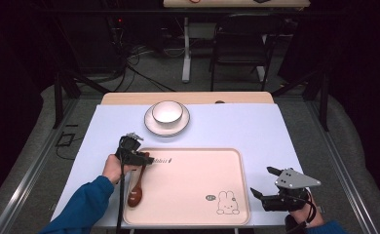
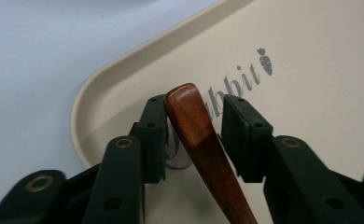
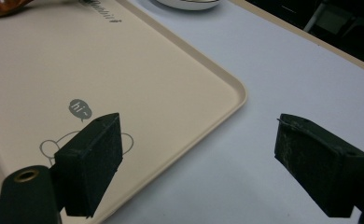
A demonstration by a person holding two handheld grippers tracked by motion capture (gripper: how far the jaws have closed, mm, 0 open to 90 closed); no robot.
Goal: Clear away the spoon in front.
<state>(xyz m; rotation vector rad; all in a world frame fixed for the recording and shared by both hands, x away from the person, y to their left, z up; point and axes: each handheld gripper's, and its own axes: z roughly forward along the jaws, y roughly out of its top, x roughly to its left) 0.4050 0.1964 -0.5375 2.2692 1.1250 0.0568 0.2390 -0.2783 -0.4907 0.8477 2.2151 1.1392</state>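
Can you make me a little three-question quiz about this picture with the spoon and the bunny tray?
1. True or false: the wooden spoon lies on the tray.
2. Which gripper has the spoon handle between its fingers? A) left gripper B) right gripper
3. Fill in: the white bowl sits on a ____.

Key: 1 true. 2 A: the handle touches one finger, with a gap to the other, so it is not clamped. 3 saucer.
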